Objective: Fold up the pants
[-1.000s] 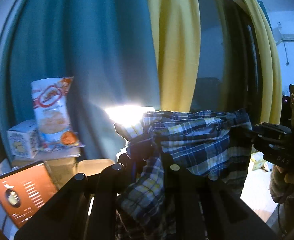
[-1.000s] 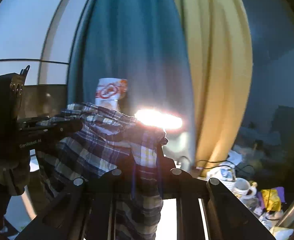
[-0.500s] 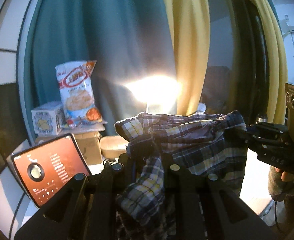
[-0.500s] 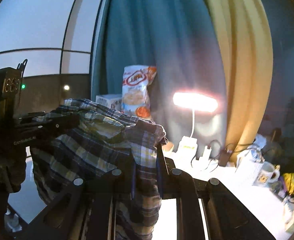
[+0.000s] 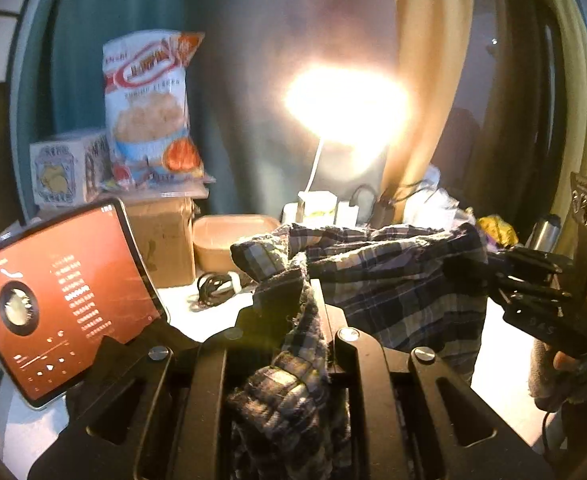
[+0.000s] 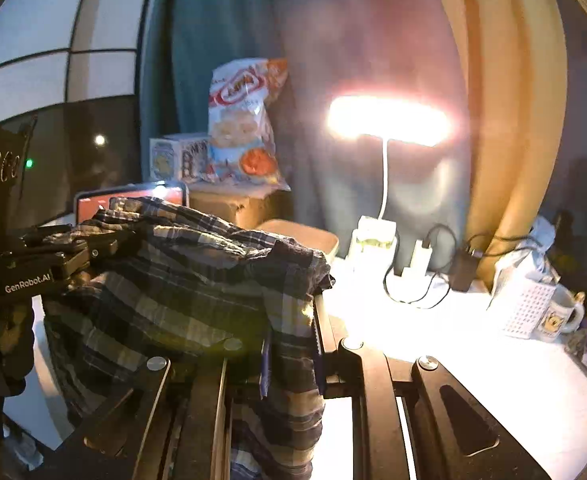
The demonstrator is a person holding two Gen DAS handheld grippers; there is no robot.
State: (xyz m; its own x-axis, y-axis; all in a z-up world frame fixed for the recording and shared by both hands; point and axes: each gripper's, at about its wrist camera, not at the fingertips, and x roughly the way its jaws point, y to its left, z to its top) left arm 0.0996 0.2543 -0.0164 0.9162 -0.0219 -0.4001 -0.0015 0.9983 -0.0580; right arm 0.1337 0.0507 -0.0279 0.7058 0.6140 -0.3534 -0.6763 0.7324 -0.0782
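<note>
The plaid pants [image 5: 397, 276] hang in the air, stretched between both grippers above a white table [image 6: 473, 360]. My left gripper [image 5: 289, 300] is shut on one corner of the pants; bunched cloth spills between its fingers. My right gripper [image 6: 293, 304] is shut on the other corner of the pants [image 6: 181, 284]. In the left wrist view the right gripper [image 5: 489, 276] shows at the right, clamped on the cloth. In the right wrist view the left gripper [image 6: 109, 240] shows at the left, also clamped on it.
A lit desk lamp [image 6: 385, 124] stands at the table's back with chargers and cables [image 6: 425, 264]. A tablet with an orange screen [image 5: 53, 304], a snack bag [image 5: 149, 108], boxes [image 5: 161, 240] and a tan tray [image 5: 229, 236] are on the left. A mug [image 6: 561, 312] stands on the right. Blue and yellow curtains hang behind.
Both grippers have come down and tilted toward the table with the pants held between them; the lamp, tablet and table things now show more fully.
</note>
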